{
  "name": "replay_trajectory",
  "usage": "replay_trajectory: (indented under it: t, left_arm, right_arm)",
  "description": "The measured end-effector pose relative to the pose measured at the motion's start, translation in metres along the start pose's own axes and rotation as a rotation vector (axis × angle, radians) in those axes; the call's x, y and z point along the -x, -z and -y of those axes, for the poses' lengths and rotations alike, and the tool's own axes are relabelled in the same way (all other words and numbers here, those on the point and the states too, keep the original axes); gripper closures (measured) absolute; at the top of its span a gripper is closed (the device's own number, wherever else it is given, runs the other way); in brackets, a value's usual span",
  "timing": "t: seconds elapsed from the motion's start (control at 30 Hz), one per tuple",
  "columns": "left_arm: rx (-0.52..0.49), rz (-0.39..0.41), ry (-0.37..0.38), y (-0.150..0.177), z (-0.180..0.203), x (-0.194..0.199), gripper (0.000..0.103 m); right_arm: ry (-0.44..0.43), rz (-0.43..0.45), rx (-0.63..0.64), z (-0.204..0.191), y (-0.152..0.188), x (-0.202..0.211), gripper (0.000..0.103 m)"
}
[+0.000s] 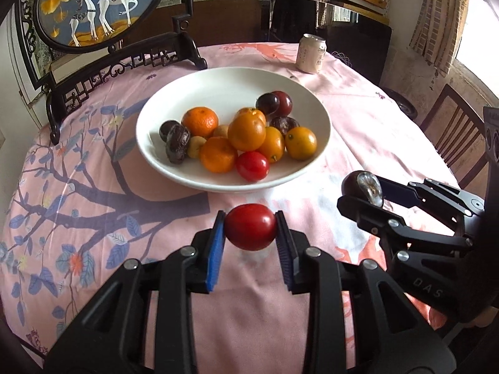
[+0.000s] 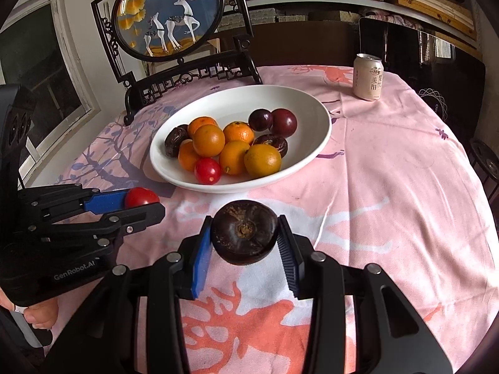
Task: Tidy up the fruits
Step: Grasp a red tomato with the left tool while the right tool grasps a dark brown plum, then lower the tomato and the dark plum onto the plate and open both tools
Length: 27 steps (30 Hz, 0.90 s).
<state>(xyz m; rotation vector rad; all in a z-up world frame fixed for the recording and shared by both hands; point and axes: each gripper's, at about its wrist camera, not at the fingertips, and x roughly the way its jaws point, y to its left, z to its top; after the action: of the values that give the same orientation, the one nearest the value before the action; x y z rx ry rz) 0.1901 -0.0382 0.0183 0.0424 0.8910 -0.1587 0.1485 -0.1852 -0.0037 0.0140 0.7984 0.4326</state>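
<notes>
Left wrist view shows the left claw (image 1: 250,232) clamped on a red tomato (image 1: 250,231) and the right claw (image 2: 244,233) gripping a dark fruit (image 2: 244,232), both hovering over the bench at the white bowl's (image 1: 315,103) 6 o'clock side, so the carrying step looks underway and next each piece likely needs lowering into the bowl.

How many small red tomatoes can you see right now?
2. One red tomato is pinched in the left claw above the tablecloth; the other lies at the plate's near edge. More may hide under the pile.
</notes>
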Motion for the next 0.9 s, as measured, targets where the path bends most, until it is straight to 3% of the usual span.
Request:
replay_trajectory:
  t: [0.27,0.77,0.83,0.9]
  left_arm:
    - [0.002,0.023,-0.006,-0.038,-0.007,0.000,0.071]
    - [0.094,-0.009,-0.104,-0.096,-0.038,-0.067,0.070]
    - [0.116,-0.010,-0.128,-0.099,-0.041,-0.073,0.037]
    - [0.127,0.000,-0.153,-0.100,-0.042,-0.075,0.031]
  right_arm:
    - [0.011,0.041,0.061,-0.011,-0.034,-0.001,0.062]
    - [0.053,0.028,0.108,0.001,-0.076,-0.069,0.059]
    - [0.063,0.036,0.107,0.003,-0.076,-0.073,0.059]
    - [0.075,0.035,0.097,0.007,-0.076,-0.076,0.058]
